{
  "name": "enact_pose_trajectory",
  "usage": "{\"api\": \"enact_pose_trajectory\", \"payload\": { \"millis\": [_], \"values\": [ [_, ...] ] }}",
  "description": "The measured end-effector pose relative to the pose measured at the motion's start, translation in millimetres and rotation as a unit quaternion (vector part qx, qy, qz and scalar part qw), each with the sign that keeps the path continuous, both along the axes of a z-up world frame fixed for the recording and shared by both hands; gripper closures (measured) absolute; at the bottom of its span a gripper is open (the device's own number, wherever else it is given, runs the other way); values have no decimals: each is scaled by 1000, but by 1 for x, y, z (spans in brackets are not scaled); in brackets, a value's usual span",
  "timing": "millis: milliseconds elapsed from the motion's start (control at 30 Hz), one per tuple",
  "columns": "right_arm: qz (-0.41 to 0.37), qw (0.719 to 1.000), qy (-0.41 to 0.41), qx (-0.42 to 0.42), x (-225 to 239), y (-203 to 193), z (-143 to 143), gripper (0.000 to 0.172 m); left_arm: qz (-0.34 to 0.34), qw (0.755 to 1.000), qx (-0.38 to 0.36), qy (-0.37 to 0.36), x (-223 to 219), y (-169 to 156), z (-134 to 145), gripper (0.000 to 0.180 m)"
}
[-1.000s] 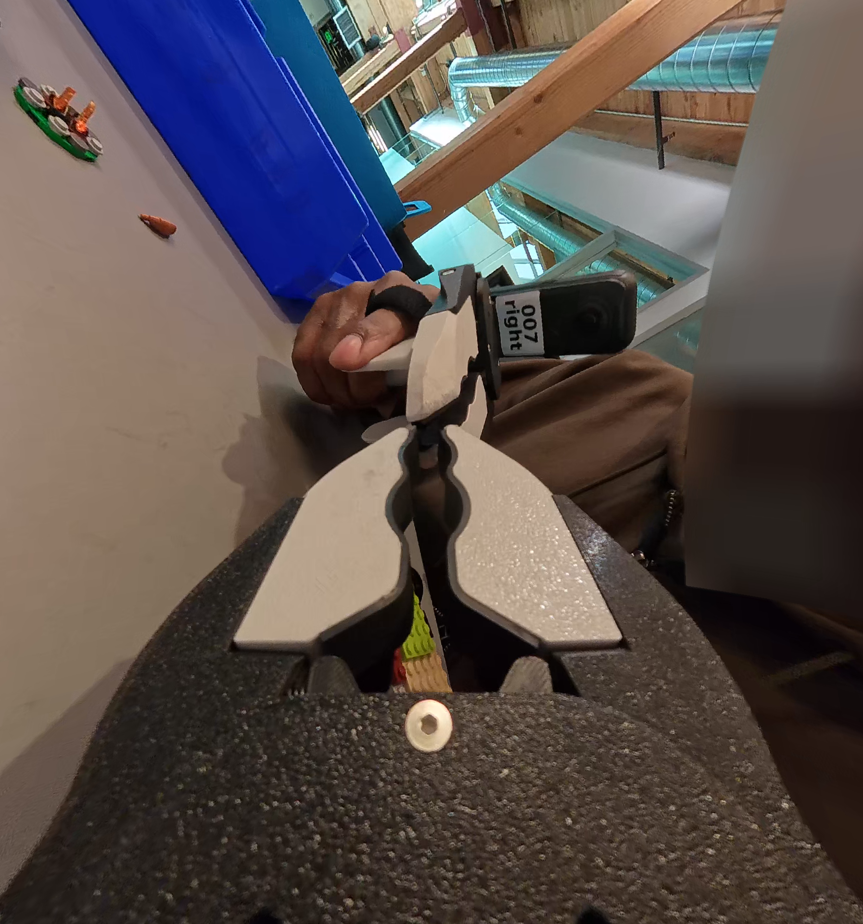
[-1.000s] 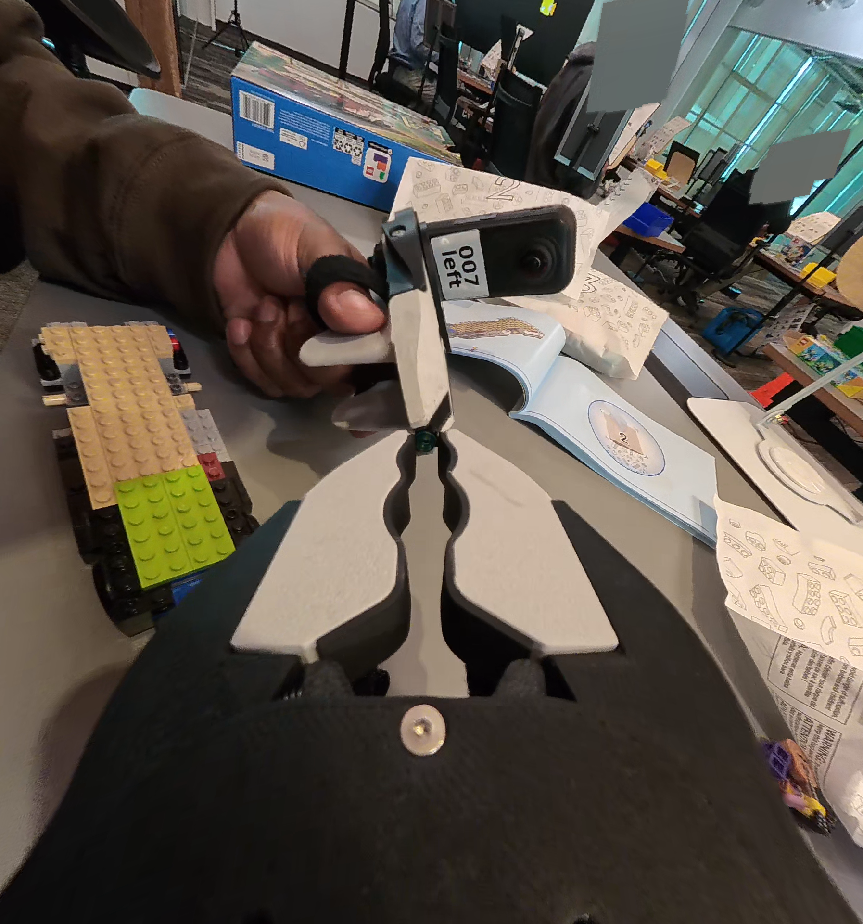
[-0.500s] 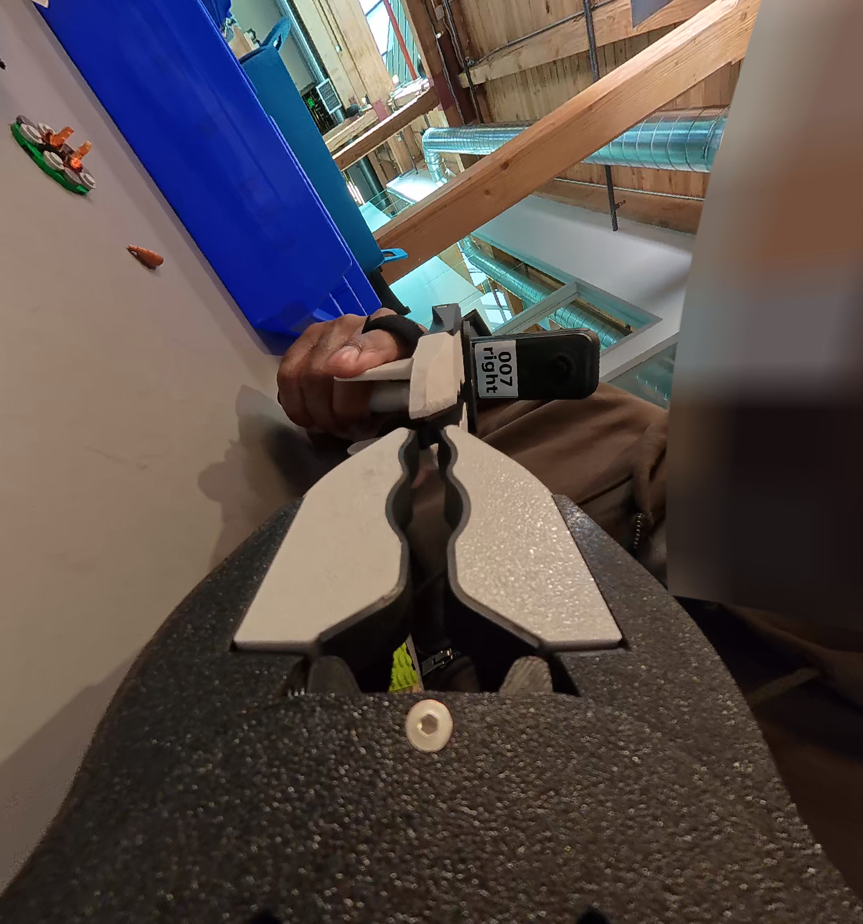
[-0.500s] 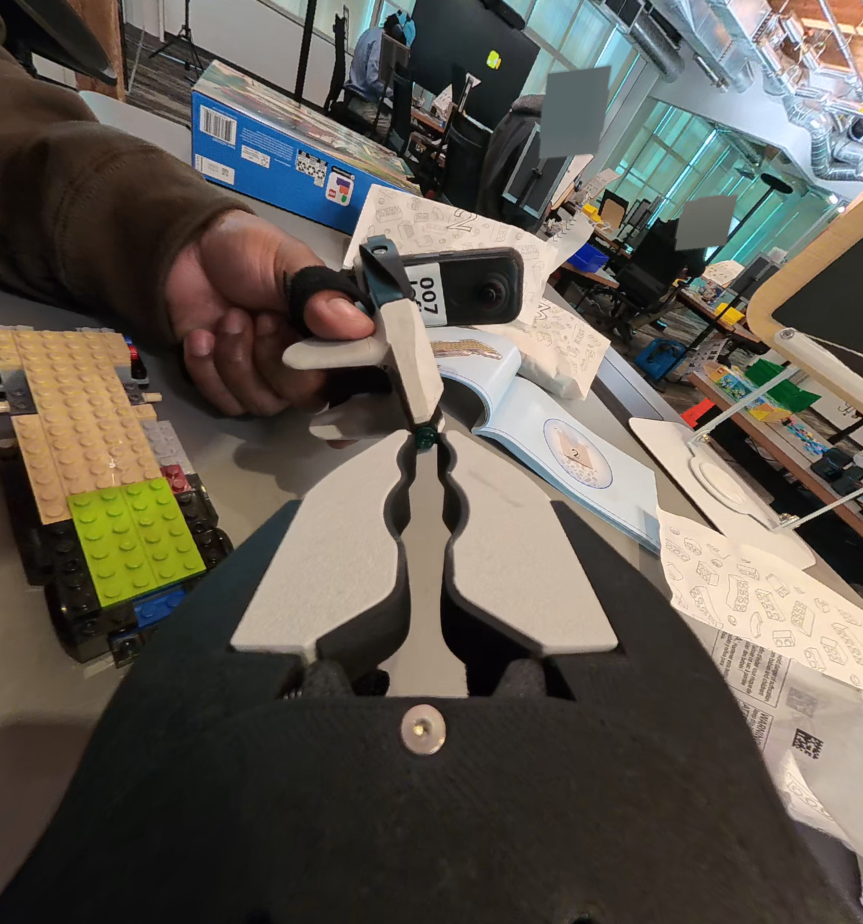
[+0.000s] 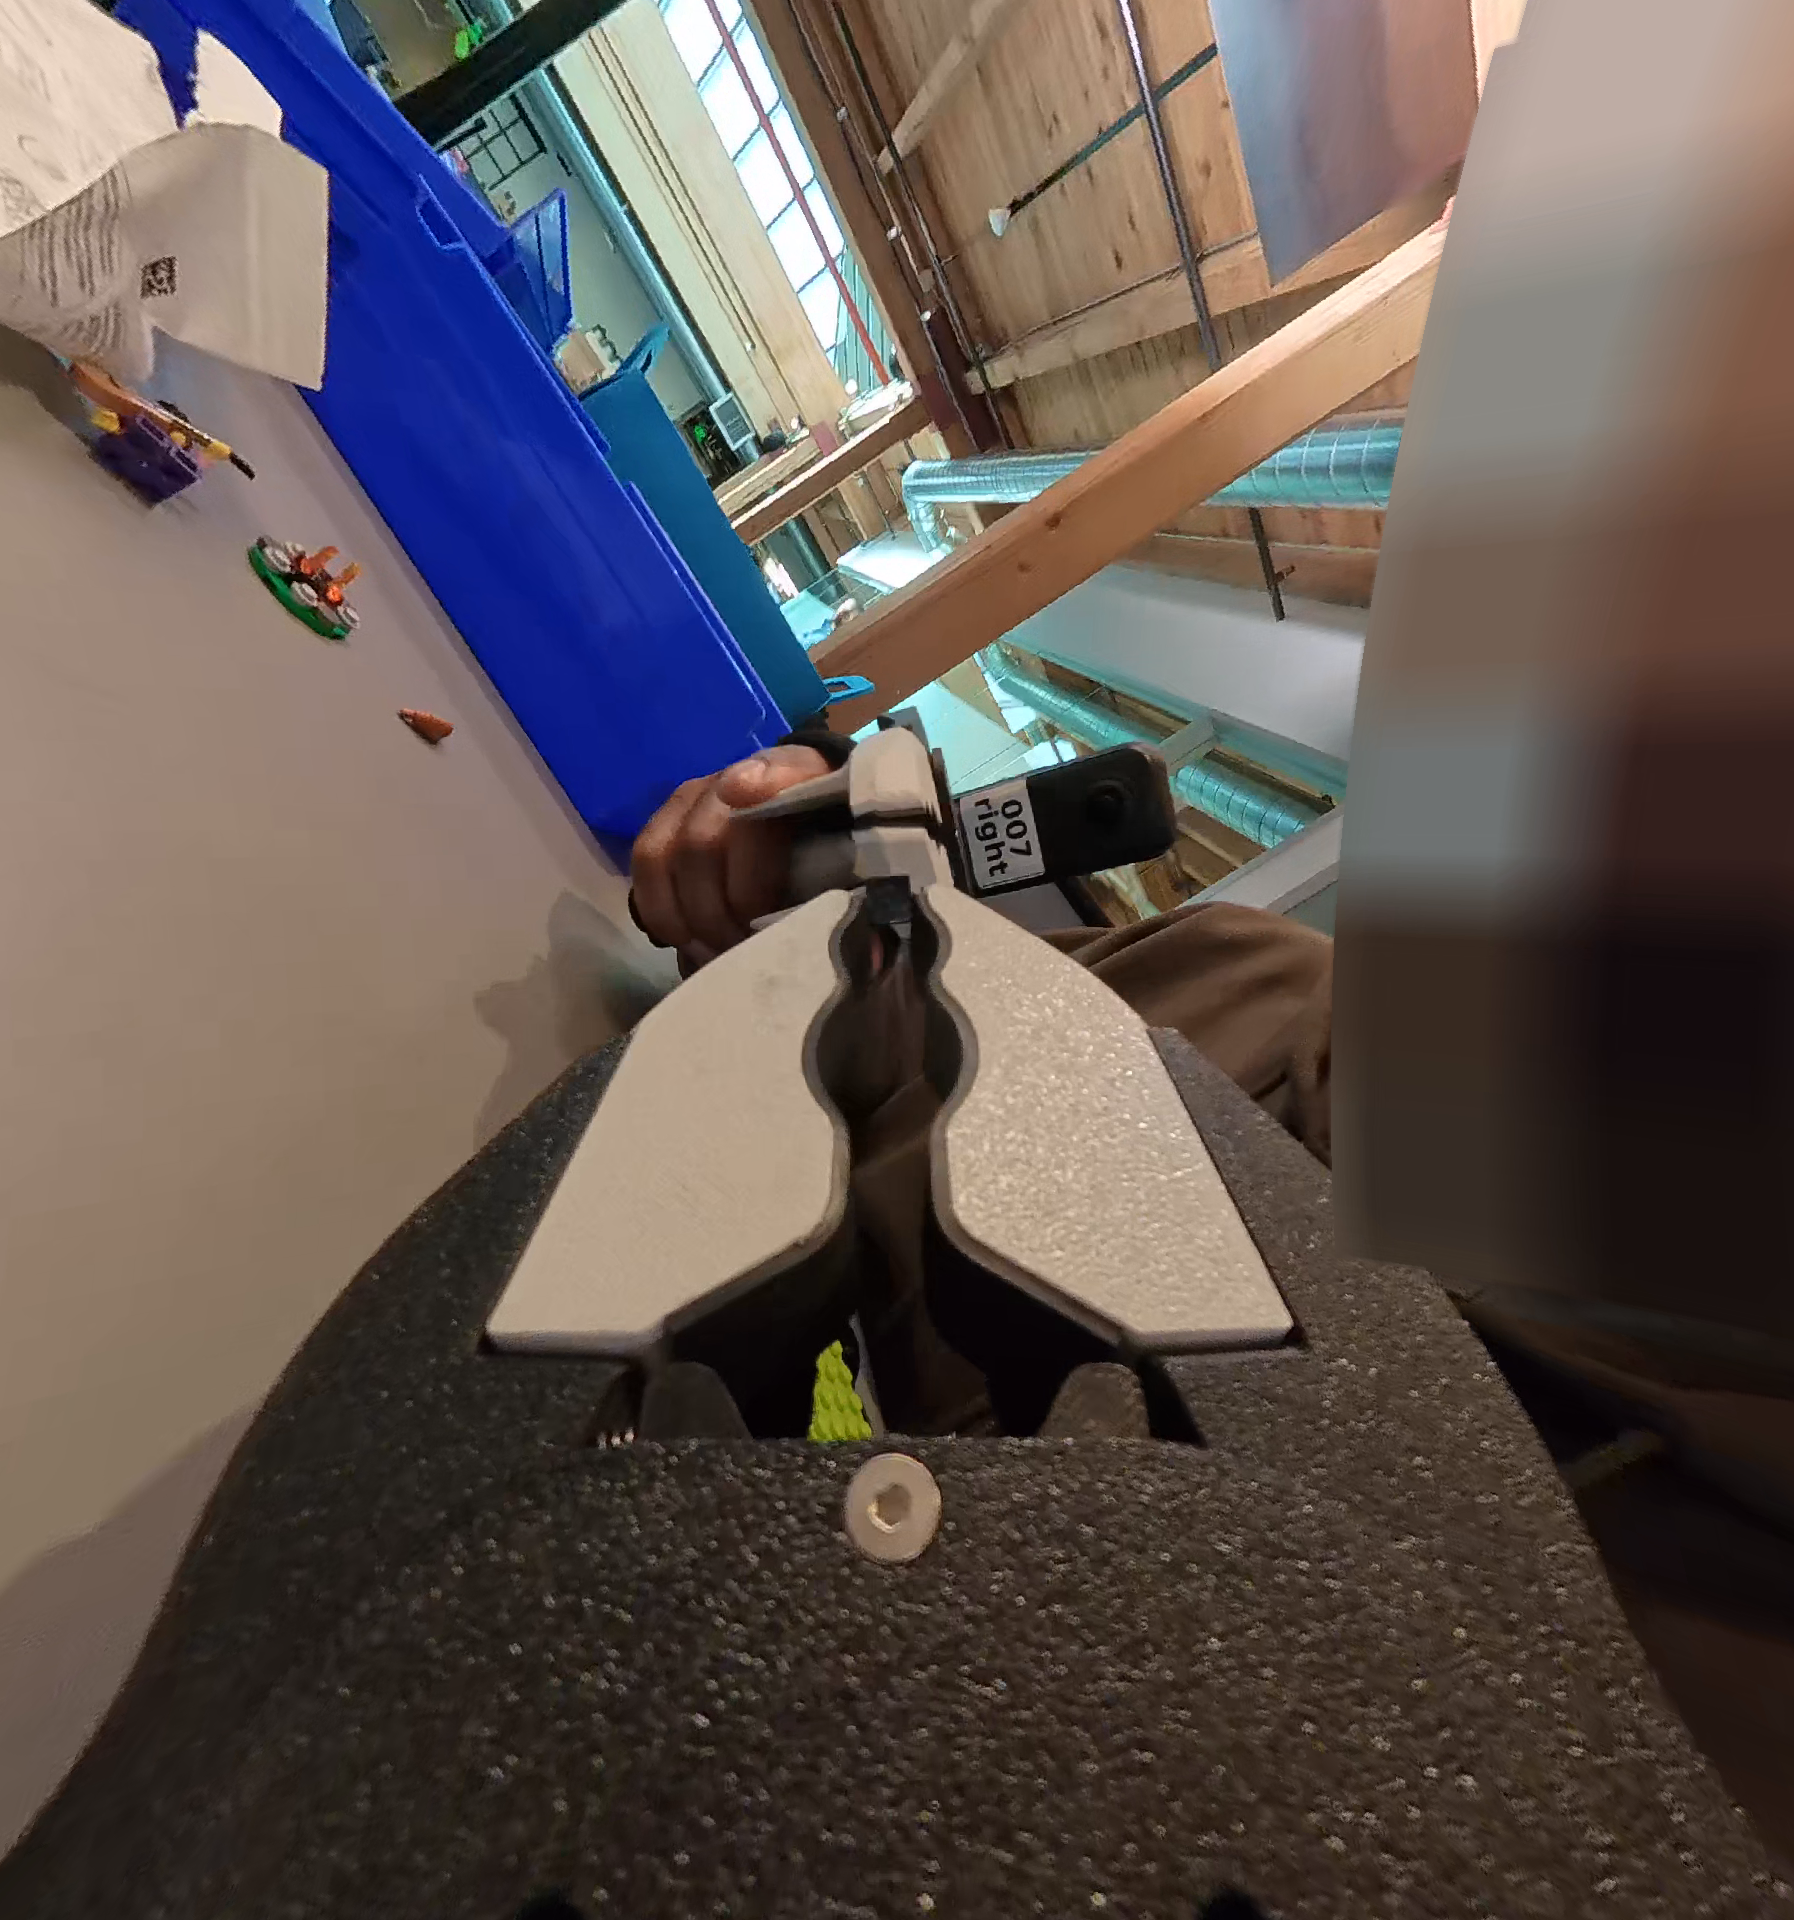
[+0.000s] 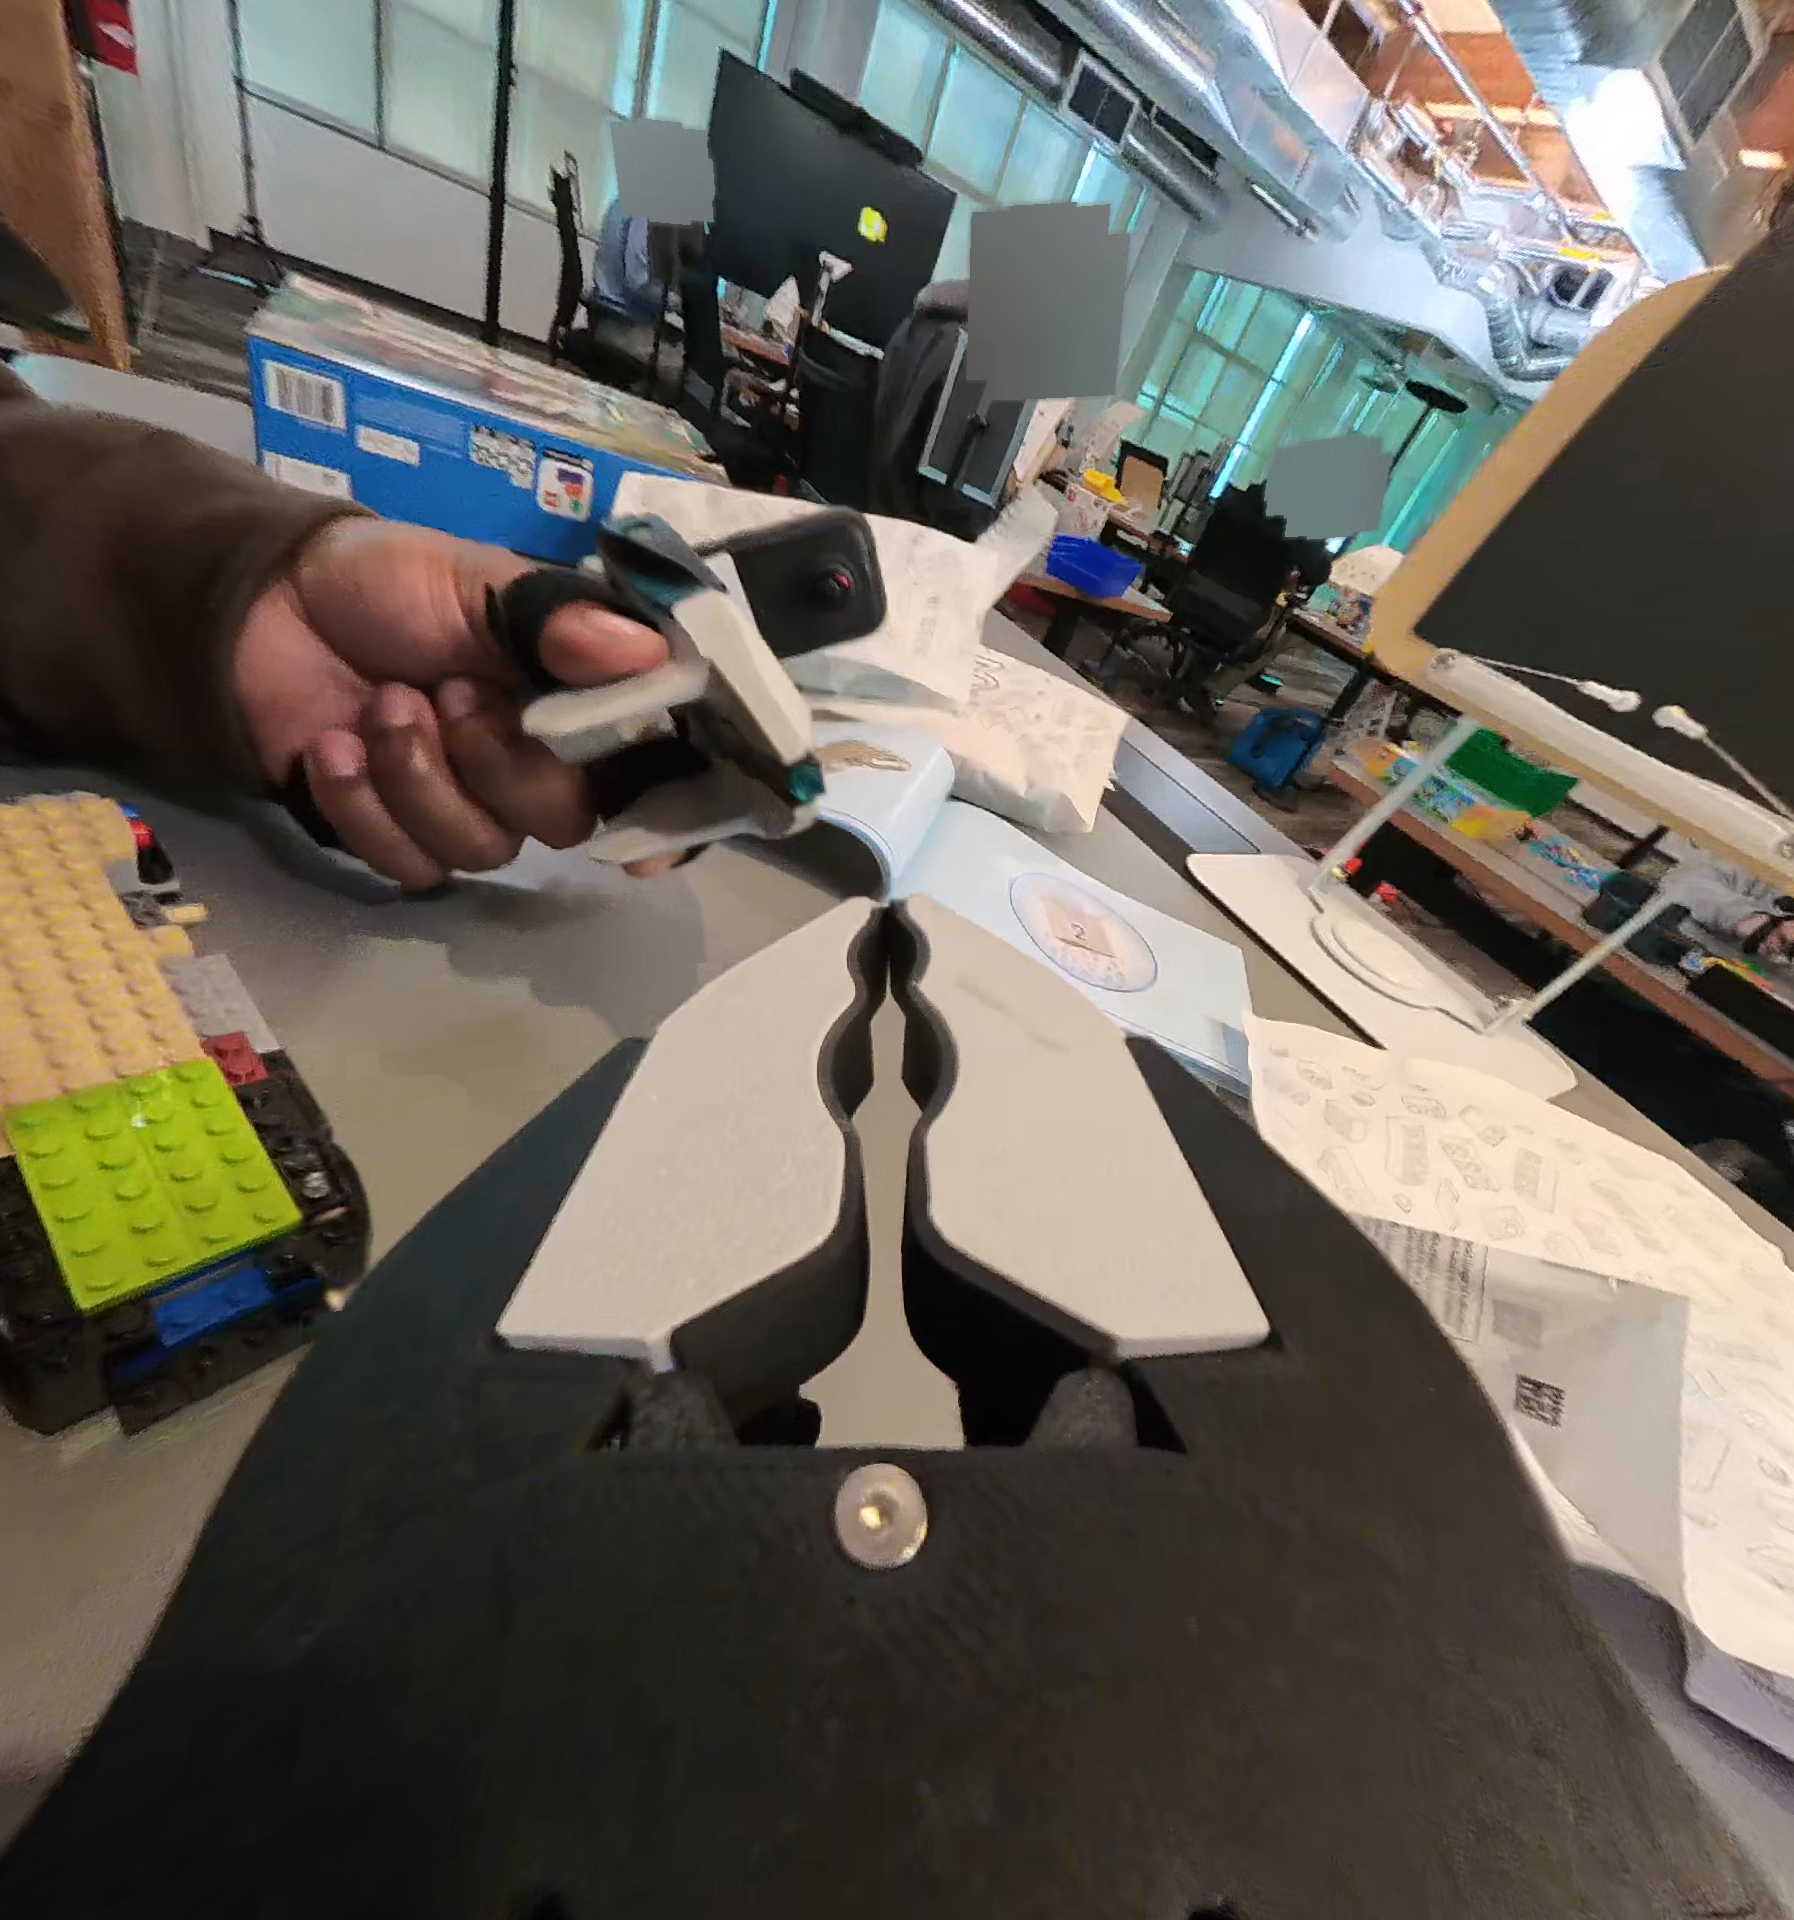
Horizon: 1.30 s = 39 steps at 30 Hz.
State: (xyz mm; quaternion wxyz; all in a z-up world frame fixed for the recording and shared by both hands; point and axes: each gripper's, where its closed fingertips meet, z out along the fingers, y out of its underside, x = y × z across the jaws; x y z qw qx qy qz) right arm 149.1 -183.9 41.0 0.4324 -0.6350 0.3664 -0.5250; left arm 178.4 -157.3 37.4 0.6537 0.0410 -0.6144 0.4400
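Gripper on the left (image 5: 891,914) was seen pinching a small dark teal piece (image 6: 801,781) at its fingertips, held in the air above the bench (image 6: 519,997) by a hand (image 6: 405,686) in a brown sleeve. Gripper on the right (image 6: 885,914) was pressed together with nothing between its pads, hovering just beside the left one — the two tips were close but apart. A brick model (image 6: 114,1122) with tan, lime and black plates lay on the bench to the left, near the left hand. An open booklet (image 6: 1059,925) was spread just beyond the right gripper's tips, with printed paper bags (image 6: 1558,1236) to its right and a blue box (image 6: 425,457) farther back. In the left wrist view a blue bin (image 5: 477,436) stood on the bench — a round green piece (image 5: 306,592), a small orange piece (image 5: 425,724) and a purple piece (image 5: 150,457) lay loose beside it.
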Motion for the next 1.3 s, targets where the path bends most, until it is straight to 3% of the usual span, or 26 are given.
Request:
{"api": "enact_pose_trajectory", "payload": {
  "millis": [133,300,533,1300],
  "values": [
    [15,1000,18,-16,5,13,-12,170,-25,999,3,-21,-15,2,-6,173],
    [28,999,19,-36,9,28,-15,155,-40,999,9,-36,-25,4,-11,174],
    [32,998,26,-40,12,33,-19,164,-49,997,16,-49,-31,4,-17,174],
    [41,998,44,-21,12,31,-20,165,-47,998,11,-44,-29,5,-14,174]
  ]
}}
